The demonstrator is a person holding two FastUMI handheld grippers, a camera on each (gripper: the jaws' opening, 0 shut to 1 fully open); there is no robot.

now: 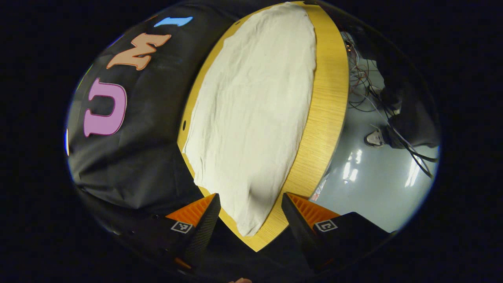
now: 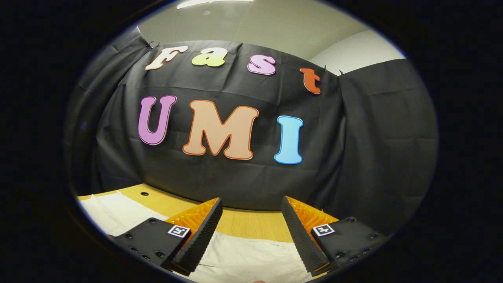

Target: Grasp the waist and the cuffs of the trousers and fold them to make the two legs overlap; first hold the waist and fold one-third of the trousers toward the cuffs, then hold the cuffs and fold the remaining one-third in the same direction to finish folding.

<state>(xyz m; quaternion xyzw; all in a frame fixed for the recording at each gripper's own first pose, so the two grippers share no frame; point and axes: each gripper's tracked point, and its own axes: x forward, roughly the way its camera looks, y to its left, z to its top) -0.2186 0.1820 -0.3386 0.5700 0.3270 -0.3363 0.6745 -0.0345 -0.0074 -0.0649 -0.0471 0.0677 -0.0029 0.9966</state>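
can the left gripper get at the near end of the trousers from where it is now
Probably yes: the left gripper is open, the trousers' near end lies between its fingers on the table, and nothing blocks the way.

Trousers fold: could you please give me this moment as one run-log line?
trousers: flat on table, unfolded | left gripper: open, empty | right gripper: open, empty

cream trousers (image 1: 251, 118), spread flat, lightly wrinkled, covering the tabletop
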